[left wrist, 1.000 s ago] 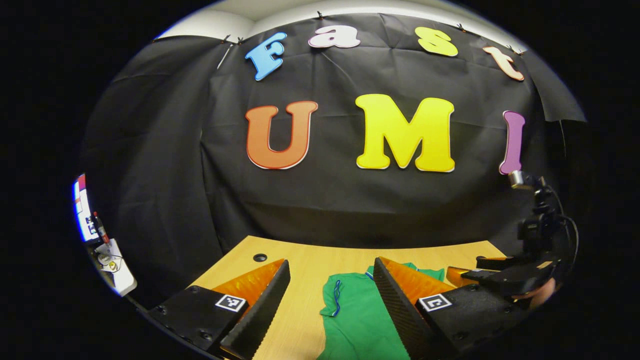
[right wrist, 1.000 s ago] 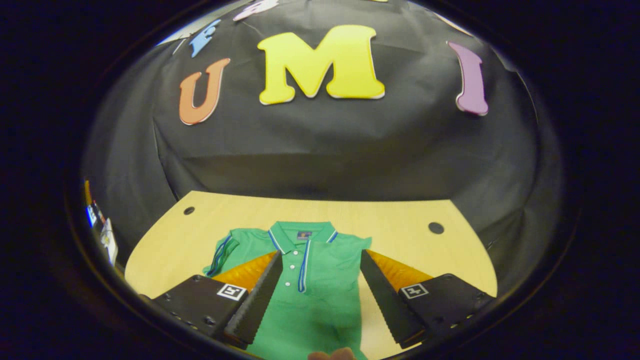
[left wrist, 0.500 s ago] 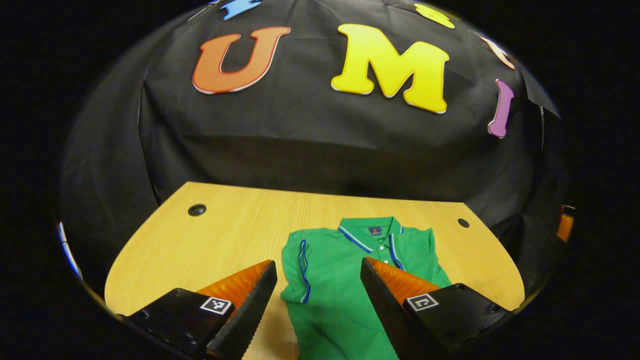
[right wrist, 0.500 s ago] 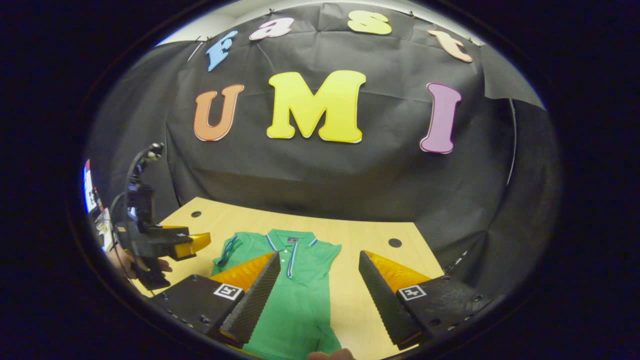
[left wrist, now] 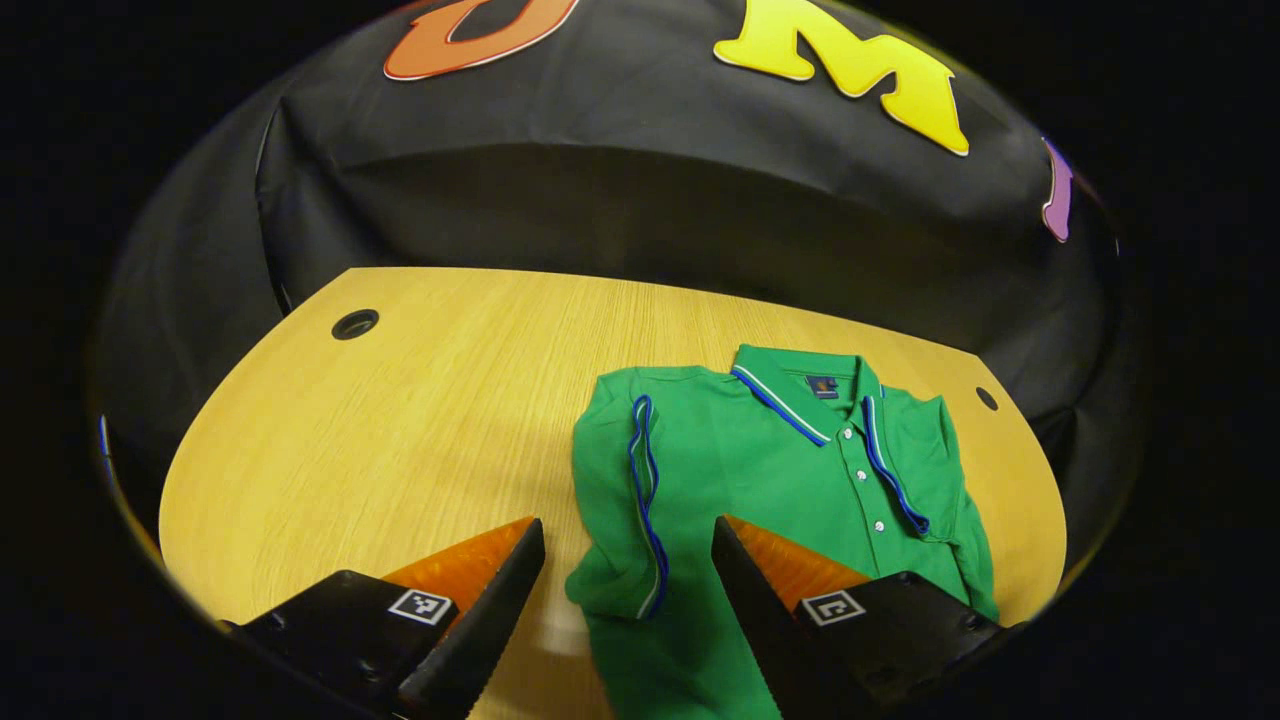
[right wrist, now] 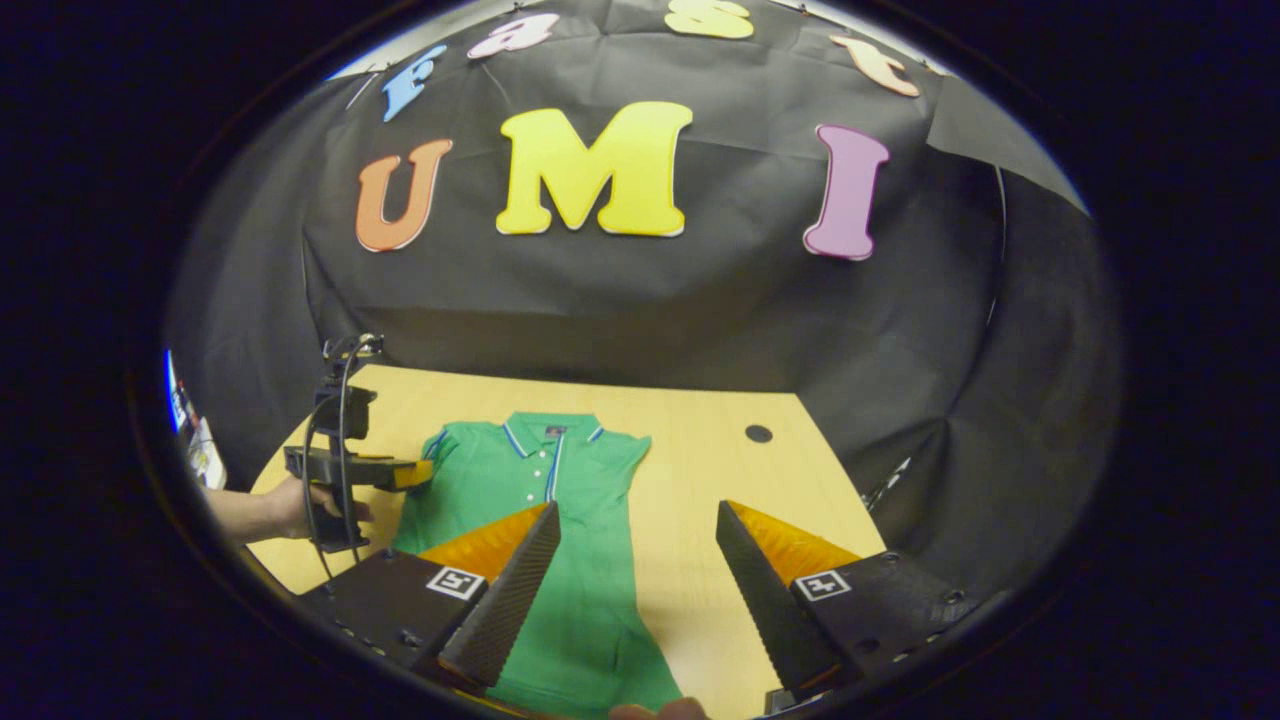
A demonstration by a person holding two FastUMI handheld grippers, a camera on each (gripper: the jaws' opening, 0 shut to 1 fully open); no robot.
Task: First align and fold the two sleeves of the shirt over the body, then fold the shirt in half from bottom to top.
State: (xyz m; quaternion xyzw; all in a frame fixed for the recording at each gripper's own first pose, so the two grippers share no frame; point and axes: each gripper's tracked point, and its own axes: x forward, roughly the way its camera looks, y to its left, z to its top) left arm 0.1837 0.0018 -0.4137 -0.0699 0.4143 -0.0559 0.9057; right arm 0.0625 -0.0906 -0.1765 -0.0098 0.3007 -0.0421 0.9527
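The green shirt (left wrist: 760, 470) covers the middle of the table (left wrist: 400, 420), its collar toward the far edge. Bare wood lies open along the far edge and both side edges. The left gripper (right wrist: 400, 473) hangs over the shirt's left side, blocking passage there.

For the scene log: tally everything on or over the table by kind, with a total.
Shirts: 1, the green polo shirt, sleeves folded in
Tongs: 2, left tongs and right tongs, both open
Holes in the wooden table: 2, left hole, right hole
Total: 5
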